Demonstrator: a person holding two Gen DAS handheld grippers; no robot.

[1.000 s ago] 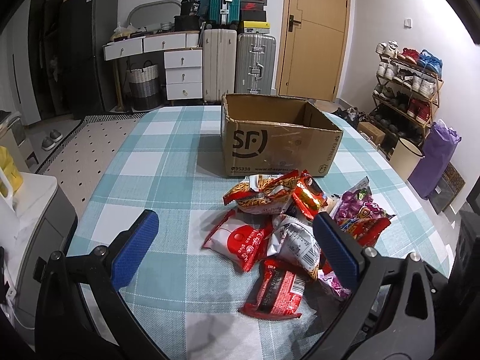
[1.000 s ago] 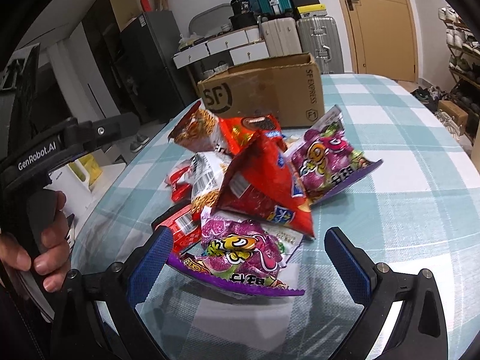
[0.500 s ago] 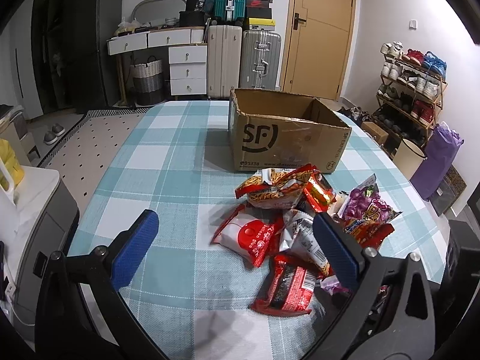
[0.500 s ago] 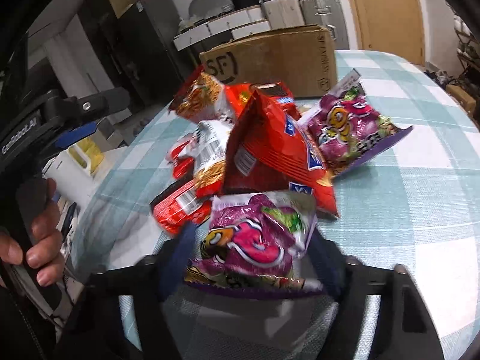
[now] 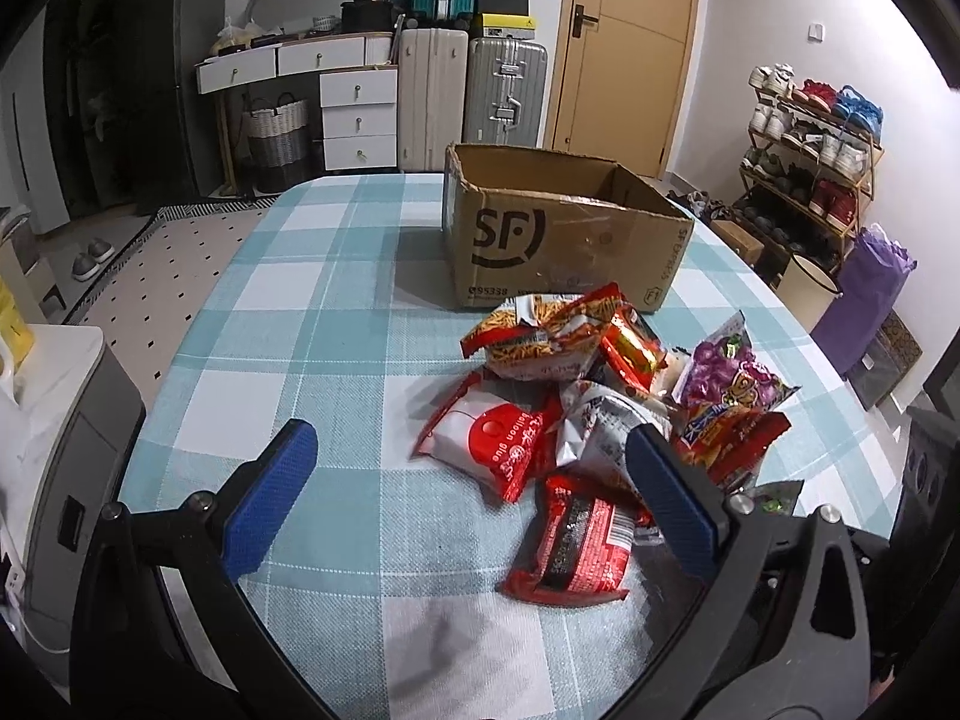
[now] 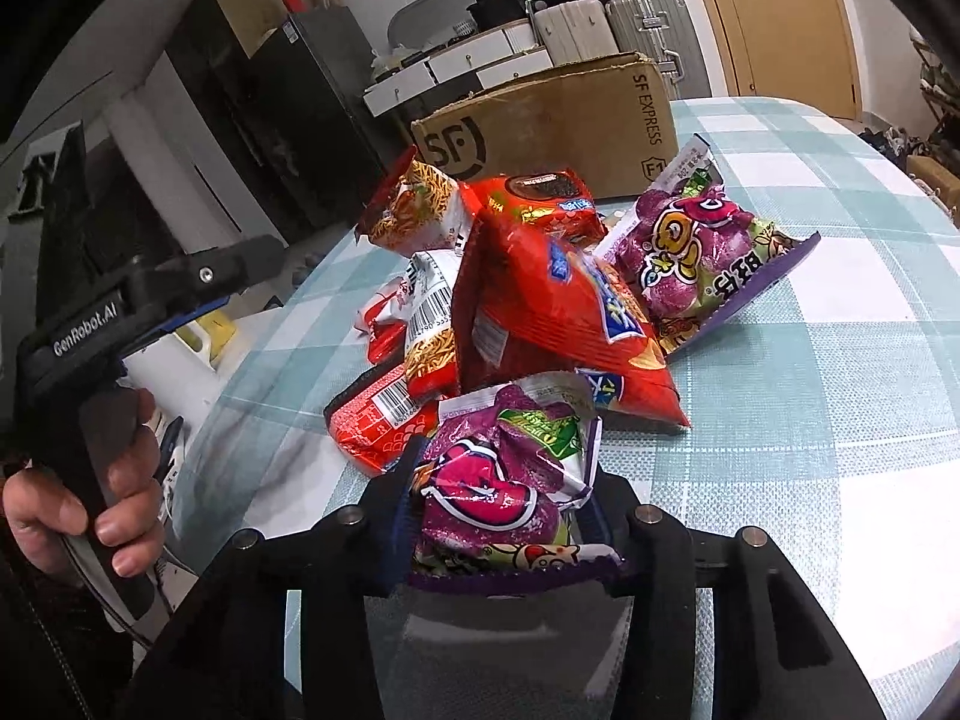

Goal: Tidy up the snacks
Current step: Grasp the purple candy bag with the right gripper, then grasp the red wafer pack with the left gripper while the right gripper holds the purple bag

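Note:
A heap of snack bags [image 5: 600, 396] lies on the checked tablecloth in front of an open cardboard box [image 5: 558, 240]. My right gripper [image 6: 501, 468] is closing its jaws on a purple snack bag [image 6: 492, 492] at the near edge of the heap; the pads press its crumpled sides. Behind it lean a red chip bag [image 6: 540, 312] and a second purple bag [image 6: 690, 258]. My left gripper [image 5: 471, 435] stands open just above the table, with a white-and-red pack [image 5: 486, 438] beyond its fingers and its right finger [image 5: 666, 486] over the heap's edge.
The box [image 6: 552, 114] stands at the far side of the table [image 5: 300, 300]. A hand [image 6: 120, 480] holds the left gripper's handle at the left of the right wrist view. Suitcases [image 5: 504, 90], drawers and a shoe rack [image 5: 810, 150] line the room behind.
The right jaws have come together on the purple bag, squeezing and crumpling it. The left gripper has hardly moved and stays open.

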